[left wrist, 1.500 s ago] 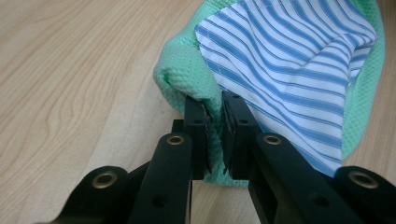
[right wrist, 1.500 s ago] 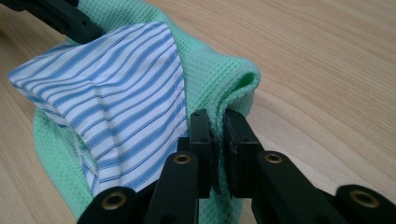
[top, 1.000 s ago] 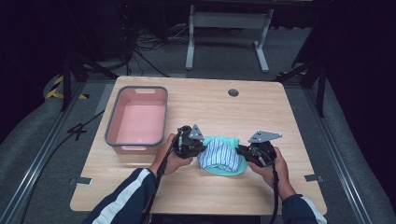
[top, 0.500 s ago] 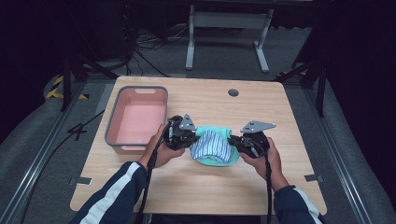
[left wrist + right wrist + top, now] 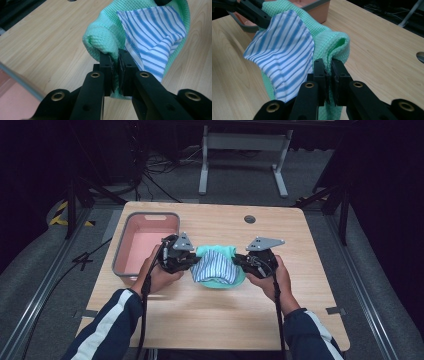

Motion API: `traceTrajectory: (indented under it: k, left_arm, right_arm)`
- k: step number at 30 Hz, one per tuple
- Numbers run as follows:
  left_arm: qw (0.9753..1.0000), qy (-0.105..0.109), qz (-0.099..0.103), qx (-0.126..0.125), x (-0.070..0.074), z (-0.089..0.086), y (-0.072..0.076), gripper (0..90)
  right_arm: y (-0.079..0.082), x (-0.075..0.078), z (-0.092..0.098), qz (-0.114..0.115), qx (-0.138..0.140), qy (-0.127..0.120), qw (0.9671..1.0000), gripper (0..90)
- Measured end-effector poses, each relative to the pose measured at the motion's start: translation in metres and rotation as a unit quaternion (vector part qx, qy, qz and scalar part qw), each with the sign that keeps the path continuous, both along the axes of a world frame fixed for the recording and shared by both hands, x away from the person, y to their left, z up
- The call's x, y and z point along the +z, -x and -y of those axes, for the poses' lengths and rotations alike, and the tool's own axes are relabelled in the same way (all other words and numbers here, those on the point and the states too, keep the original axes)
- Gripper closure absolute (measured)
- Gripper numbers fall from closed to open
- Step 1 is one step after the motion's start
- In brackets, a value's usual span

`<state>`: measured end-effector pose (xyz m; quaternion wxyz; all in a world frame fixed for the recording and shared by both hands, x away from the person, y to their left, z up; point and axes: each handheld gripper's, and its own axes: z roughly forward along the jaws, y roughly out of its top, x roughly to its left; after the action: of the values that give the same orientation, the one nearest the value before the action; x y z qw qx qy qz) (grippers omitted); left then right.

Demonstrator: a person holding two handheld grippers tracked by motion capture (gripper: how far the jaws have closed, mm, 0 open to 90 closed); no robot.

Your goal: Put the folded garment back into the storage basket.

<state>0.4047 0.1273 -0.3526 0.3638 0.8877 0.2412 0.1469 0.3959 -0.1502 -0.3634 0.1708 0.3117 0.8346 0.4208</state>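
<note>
A mint-green waffle cloth (image 5: 218,252) with a blue-and-white striped cloth (image 5: 212,266) folded against it hangs between my two grippers over the middle of the table. My left gripper (image 5: 189,261) pinches its left edge: in the left gripper view the jaws are shut on the green cloth (image 5: 105,37) beside the striped cloth (image 5: 152,37). My right gripper (image 5: 243,261) holds the right edge, and in the right gripper view it (image 5: 327,67) is shut on the green cloth (image 5: 332,43), with the striped cloth (image 5: 284,47) sagging to its left. The far left gripper (image 5: 249,10) holds the other edge.
A grey-rimmed pink bin (image 5: 145,247) stands at the table's left, just beyond my left hand; its corner (image 5: 317,7) appears behind the cloth. A round cable hole (image 5: 249,219) lies near the far edge. Bare wood spreads in front and to the right.
Both grippers have carried the cloth bundle leftward and away from the person, toward the pink bin. It now hangs lifted between them rather than lying flatter on the table.
</note>
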Motion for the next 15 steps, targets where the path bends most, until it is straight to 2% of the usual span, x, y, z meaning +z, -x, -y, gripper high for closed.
traceTrajectory:
  k: [7, 13, 15]
  left_arm:
    - [0.9997, 0.009, 0.007, 0.023, 0.007, -0.023, -0.003, 83.1]
    - [0.9985, 0.026, 0.011, 0.047, 0.020, -0.047, -0.005, 83.0]
    - [0.9982, 0.023, 0.017, 0.052, 0.024, -0.054, -0.005, 83.0]
  right_arm:
    - [-0.008, 0.008, -0.023, 0.006, 0.013, -0.010, 0.9999, 83.5]
    - [-0.019, 0.016, -0.046, 0.011, 0.030, -0.016, 0.9994, 83.5]
    - [-0.023, 0.018, -0.051, 0.011, 0.031, -0.021, 0.9993, 83.5]
